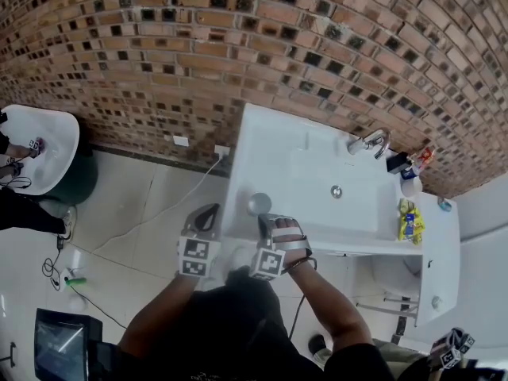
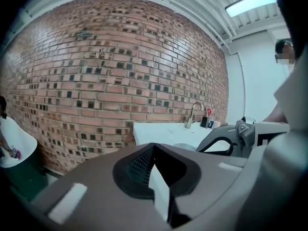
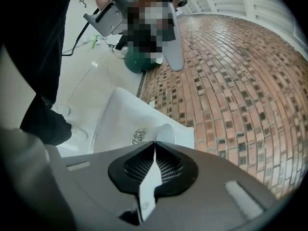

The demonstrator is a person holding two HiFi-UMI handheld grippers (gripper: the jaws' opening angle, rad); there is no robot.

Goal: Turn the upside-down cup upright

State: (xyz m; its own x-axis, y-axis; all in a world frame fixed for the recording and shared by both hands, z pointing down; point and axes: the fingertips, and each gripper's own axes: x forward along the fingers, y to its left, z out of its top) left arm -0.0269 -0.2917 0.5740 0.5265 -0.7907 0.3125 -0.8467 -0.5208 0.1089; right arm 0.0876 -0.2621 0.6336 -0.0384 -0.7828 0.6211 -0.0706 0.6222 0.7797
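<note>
The cup (image 1: 259,204) stands on the white surface (image 1: 302,157) near its front left corner, just ahead of the right gripper (image 1: 271,225), whose jaws are pressed together and hold nothing. The left gripper (image 1: 206,217) is beside the surface, over the floor (image 1: 151,205), its jaws also together and empty.

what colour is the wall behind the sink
Red-brown brick wall with scattered dark bricks; clearest in the left gripper view.

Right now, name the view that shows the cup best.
Head view: the cup sits whole on the sink. The right gripper view cuts off its lower part; the left gripper view shows only a sliver.
</note>
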